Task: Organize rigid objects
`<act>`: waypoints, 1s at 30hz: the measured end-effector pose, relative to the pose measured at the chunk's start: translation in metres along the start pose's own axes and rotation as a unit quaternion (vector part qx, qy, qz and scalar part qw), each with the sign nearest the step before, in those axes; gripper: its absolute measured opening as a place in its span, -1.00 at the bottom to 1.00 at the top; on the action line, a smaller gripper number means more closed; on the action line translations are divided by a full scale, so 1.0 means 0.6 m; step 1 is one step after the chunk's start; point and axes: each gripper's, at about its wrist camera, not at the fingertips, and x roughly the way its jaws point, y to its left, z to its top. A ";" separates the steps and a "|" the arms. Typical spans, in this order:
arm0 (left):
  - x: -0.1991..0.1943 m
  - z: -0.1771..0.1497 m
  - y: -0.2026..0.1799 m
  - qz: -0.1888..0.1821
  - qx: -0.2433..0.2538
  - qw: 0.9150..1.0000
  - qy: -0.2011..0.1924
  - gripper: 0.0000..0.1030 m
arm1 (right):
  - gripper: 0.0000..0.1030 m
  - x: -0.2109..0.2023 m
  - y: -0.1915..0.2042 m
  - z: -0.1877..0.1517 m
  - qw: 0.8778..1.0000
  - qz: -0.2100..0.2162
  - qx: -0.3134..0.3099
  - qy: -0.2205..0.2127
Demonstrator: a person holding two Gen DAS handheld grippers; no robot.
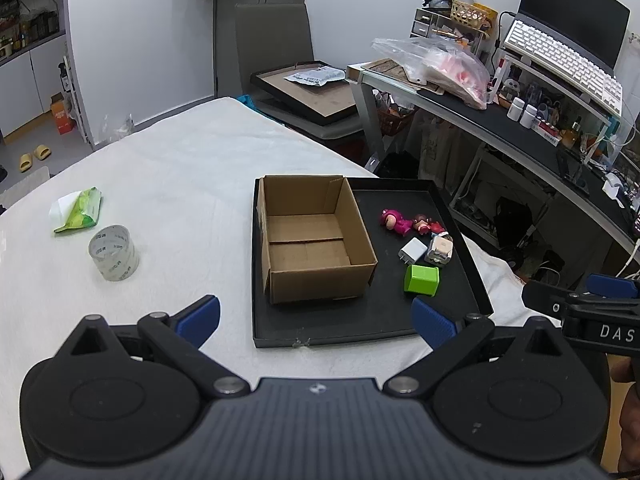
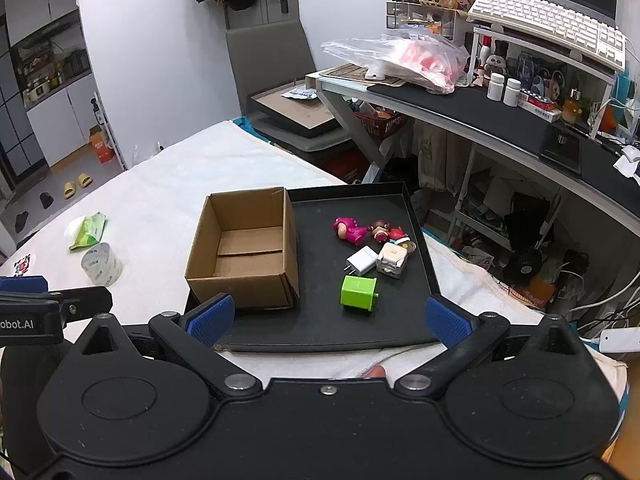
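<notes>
A black tray (image 2: 404,220) is placed on a table covered with a white cloth (image 2: 168,184). In the left part of the tray an open cardboard box (image 2: 244,284) is standing upright, and nothing is seen inside it. To the right of the box, on the tray floor, several small objects are gathered close together: a pink figurine (image 2: 347,231) lying on its side, a second small figurine with red parts (image 2: 386,232) just beside it, a white charger plug (image 2: 362,259), a beige cube-shaped object (image 2: 392,258) touching or almost touching the plug, and a green cube (image 2: 358,293) nearest to the camera, a little apart from the others.

The left gripper (image 1: 316,320) is held low in front of the near edge of the tray; its blue fingertips (image 1: 199,320) are spread wide and nothing is held between them. The right gripper (image 2: 328,320) is held also before the near edge of the tray, with the jaws wide apart and empty, and the green cube is seen between its two fingers, further away.

On the cloth, well apart from the tray to the left, a roll of clear tape (image 1: 114,252) and a green packet (image 1: 78,210) are lying near each other.
</notes>
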 end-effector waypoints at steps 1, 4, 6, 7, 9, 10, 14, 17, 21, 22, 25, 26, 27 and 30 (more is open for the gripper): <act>0.001 0.000 0.000 0.000 0.000 1.000 0.001 0.97 | 1.00 0.002 0.001 -0.001 1.000 -0.001 0.000 0.001; 0.006 -0.002 0.002 0.001 -0.002 1.000 0.003 0.97 | 1.00 0.007 0.002 -0.002 1.000 -0.001 0.003 0.004; 0.010 -0.003 0.003 0.002 -0.003 1.000 0.005 0.97 | 1.00 0.011 0.002 -0.002 1.000 0.006 0.005 0.008; 0.014 -0.004 0.004 0.002 -0.004 1.000 0.006 0.97 | 1.00 0.013 0.002 -0.002 1.000 0.009 0.007 0.009; 0.020 -0.004 0.006 0.002 -0.006 1.000 0.009 0.97 | 1.00 0.018 0.003 -0.003 1.000 0.008 0.007 0.013; 0.023 -0.002 0.006 0.002 -0.007 1.000 0.010 0.97 | 1.00 0.021 0.004 -0.004 1.000 0.007 0.006 0.015; 0.038 0.001 0.010 0.004 -0.010 1.000 0.012 0.97 | 1.00 0.035 0.004 -0.006 1.000 0.007 0.009 0.022; 0.053 0.004 0.015 0.004 -0.019 1.000 0.015 0.97 | 1.00 0.051 0.000 -0.004 0.999 0.006 0.015 0.030; 0.075 0.003 0.021 0.010 -0.022 0.999 0.022 0.97 | 1.00 0.074 -0.007 -0.004 0.999 0.006 0.026 0.039; 0.081 0.003 0.021 0.011 -0.023 0.999 0.026 0.97 | 1.00 0.081 -0.009 -0.003 0.999 0.005 0.029 0.041; 0.098 0.004 0.023 0.013 -0.026 0.999 0.033 0.96 | 1.00 0.100 -0.012 -0.003 0.998 0.000 0.038 0.048; 0.104 0.005 0.023 0.014 -0.026 0.999 0.035 0.96 | 1.00 0.106 -0.013 -0.002 0.998 -0.002 0.039 0.049; 0.109 0.006 0.024 0.015 -0.027 0.999 0.036 0.96 | 1.00 0.112 -0.013 -0.001 0.998 -0.003 0.041 0.049; 0.125 0.011 0.028 0.018 -0.031 0.999 0.040 0.96 | 1.00 0.133 -0.017 0.003 0.997 -0.008 0.050 0.053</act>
